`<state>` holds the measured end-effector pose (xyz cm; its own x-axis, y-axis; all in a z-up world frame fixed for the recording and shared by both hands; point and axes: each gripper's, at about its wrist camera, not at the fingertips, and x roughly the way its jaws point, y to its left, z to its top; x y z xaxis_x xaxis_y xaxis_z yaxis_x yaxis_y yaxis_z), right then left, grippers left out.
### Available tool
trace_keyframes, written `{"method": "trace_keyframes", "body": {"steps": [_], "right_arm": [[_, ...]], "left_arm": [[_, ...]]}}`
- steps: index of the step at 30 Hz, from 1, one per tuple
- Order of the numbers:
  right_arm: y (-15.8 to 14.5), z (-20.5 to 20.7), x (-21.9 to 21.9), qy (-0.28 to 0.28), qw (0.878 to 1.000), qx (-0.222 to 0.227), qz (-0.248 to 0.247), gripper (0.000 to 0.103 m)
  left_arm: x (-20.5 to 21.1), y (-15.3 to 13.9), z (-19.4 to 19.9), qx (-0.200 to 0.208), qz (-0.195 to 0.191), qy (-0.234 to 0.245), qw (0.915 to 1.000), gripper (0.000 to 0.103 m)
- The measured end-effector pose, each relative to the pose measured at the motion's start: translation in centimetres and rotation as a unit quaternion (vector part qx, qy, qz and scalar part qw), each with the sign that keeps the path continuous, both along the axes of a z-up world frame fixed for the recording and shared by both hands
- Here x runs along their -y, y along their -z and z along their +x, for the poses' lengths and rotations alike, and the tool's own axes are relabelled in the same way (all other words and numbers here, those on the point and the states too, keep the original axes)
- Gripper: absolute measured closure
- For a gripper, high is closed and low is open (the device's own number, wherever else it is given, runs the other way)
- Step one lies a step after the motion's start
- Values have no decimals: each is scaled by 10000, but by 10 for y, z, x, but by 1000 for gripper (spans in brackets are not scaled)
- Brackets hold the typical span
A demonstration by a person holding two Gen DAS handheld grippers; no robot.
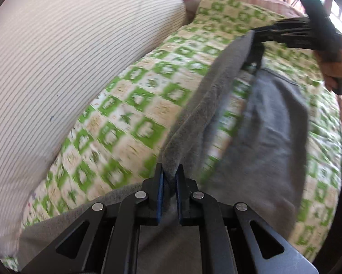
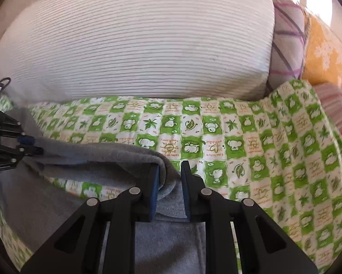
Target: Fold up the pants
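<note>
Grey fleece pants (image 1: 269, 125) lie on a green-and-white checked bedspread (image 1: 136, 96). One long edge of them is raised off the bed and stretched between my two grippers. My left gripper (image 1: 170, 169) is shut on the near end of that edge. My right gripper (image 1: 250, 52), held by a hand (image 1: 335, 68), grips the far end at the upper right. In the right wrist view my right gripper (image 2: 169, 166) is shut on a folded bunch of the pants (image 2: 116, 159). My left gripper (image 2: 33, 145) holds the cloth at the left edge there.
A large white striped pillow (image 2: 136, 45) lies along the far side of the bedspread (image 2: 239, 137). Past it are a plaid cloth (image 2: 285, 41), an orange patterned cloth (image 2: 324, 52) and a pink striped cushion (image 2: 337, 109).
</note>
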<state>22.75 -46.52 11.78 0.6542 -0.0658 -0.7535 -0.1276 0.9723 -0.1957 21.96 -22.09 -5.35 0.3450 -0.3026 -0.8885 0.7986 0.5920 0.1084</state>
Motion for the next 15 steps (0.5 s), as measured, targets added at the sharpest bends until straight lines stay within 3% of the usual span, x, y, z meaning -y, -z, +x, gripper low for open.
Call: {"method": "trace_keyframes", "body": {"steps": [10, 15], "right_arm": [[17, -67, -9, -626, 9946, -76, -826, 83], [26, -83, -5, -695, 9881, -155, -1365, 83]], "left_arm": [[-11, 1, -60, 62, -333, -698, 9970, 95], [-6, 8, -90, 269, -319, -777, 9961, 95]]}}
